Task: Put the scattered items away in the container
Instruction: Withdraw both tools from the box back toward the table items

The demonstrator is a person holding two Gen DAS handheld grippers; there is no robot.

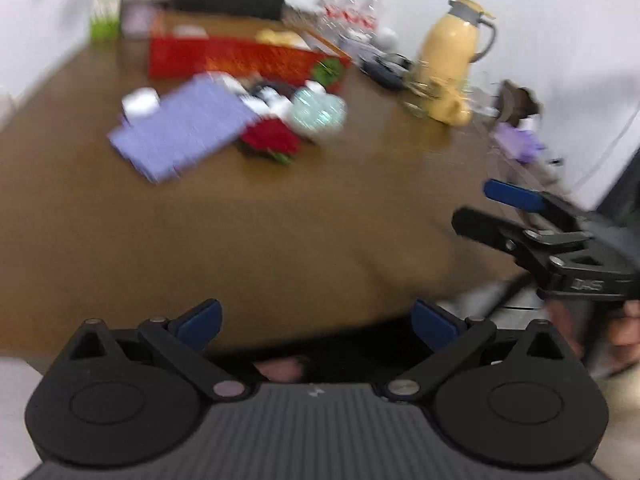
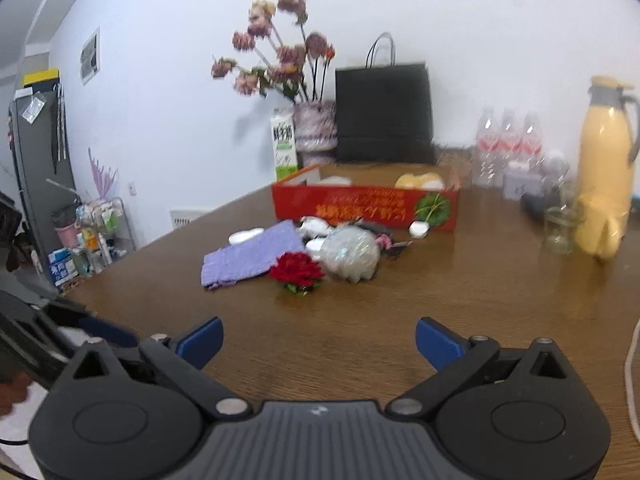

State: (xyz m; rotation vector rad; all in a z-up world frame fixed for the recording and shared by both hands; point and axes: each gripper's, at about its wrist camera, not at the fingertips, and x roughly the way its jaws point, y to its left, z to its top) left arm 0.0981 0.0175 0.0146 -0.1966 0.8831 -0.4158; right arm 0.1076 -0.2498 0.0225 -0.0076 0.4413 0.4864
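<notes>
1. Several loose items are lying in a cluster on the brown table (image 2: 360,320), just in front of the red container (image 2: 364,204), which is already holding a few pale things.
2. Purple cloth (image 2: 252,256): looking knitted and limp, probably light; it is likely going to sag, so pinching an edge or bunched fold is seeming best.
3. Red flower (image 2: 296,270): looking artificial, soft and light, touching the cloth's near corner; taking it by the head or short green stem is looking workable.
4. Shiny wrapped bundle (image 2: 350,254): crinkly clear wrapping, possibly slippery and crushable; its contents are too blurred to tell.
5. Small white pieces (image 2: 244,236) are lying beside the cloth; their kind is unclear.
6. Left gripper (image 1: 316,322) and right gripper (image 2: 318,342) are both standing wide apart, gripping nothing, well short of the cluster.
</notes>
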